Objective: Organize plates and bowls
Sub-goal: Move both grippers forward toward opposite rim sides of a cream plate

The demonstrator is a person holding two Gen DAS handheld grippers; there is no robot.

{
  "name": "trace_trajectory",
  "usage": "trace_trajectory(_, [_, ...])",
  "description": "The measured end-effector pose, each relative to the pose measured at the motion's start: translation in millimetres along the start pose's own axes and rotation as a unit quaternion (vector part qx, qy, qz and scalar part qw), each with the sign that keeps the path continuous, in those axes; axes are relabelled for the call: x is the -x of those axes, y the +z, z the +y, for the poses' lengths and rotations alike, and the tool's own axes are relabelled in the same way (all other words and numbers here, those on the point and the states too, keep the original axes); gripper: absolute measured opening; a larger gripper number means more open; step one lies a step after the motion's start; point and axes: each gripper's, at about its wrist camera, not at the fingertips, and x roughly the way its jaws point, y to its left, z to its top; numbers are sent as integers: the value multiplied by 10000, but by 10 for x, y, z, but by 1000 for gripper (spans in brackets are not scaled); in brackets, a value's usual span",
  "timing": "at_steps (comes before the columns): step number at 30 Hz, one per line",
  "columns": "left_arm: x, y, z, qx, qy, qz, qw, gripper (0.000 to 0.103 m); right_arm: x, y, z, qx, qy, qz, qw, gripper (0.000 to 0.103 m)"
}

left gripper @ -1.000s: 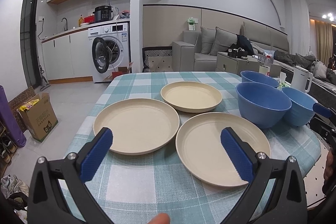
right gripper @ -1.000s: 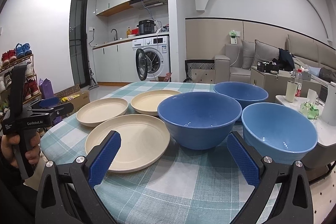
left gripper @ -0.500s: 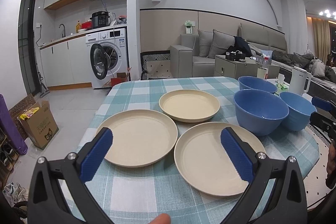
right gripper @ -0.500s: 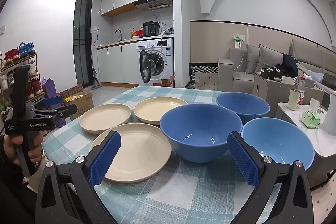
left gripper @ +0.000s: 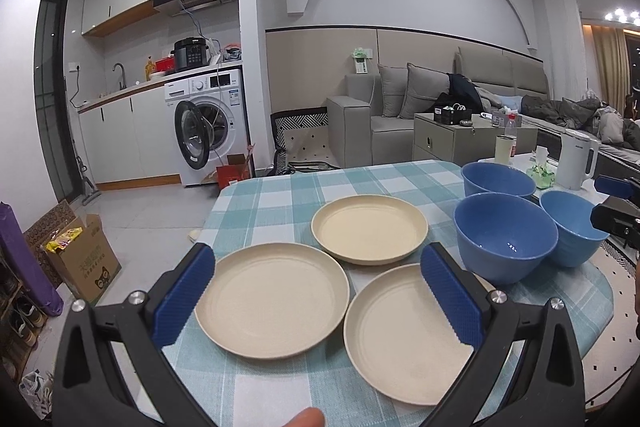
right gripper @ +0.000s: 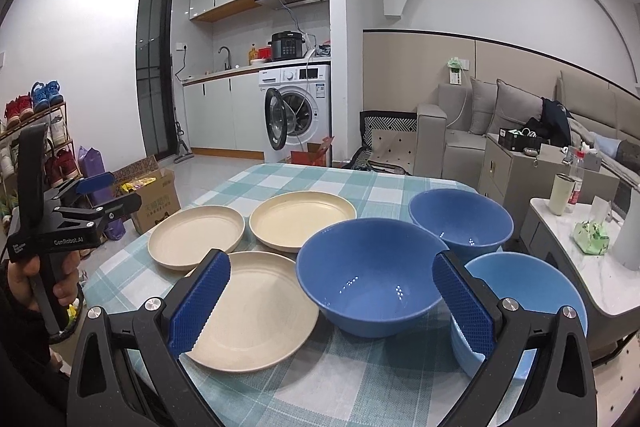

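Three round, matte cream plates (left gripper: pixel 272 297) and three glossy blue bowls (right gripper: pixel 370 277), all holding nothing, are sitting on the checked cloth of the desk (left gripper: pixel 372 173); bowls lying right of the plates. Left gripper (left gripper: pixel 316 301) and right gripper (right gripper: pixel 330 305) are hovering over the desk's near edge, released, grasping nothing.

Three plates on the table (left gripper: pixel 280 195), left plate (left gripper: pixel 272 301) beside near plate (left gripper: pixel 404 333), far plate (left gripper: pixel 370 229) behind both, three bowls to their right, middle bowl (left gripper: pixel 506 237) before far bowl (left gripper: pixel 498 179), right bowl (left gripper: pixel 574 227) beside it
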Motion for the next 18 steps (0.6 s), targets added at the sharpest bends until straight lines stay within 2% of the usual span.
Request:
trace_trajectory(14, [-328,226,165,181,87,161,9997,103,-282,503,-32,60,245,257,9994,103])
trace_trajectory(18, [-429,276,204,209,224,159,9994,103,-390,672,-74,71,294,346,9989,103])
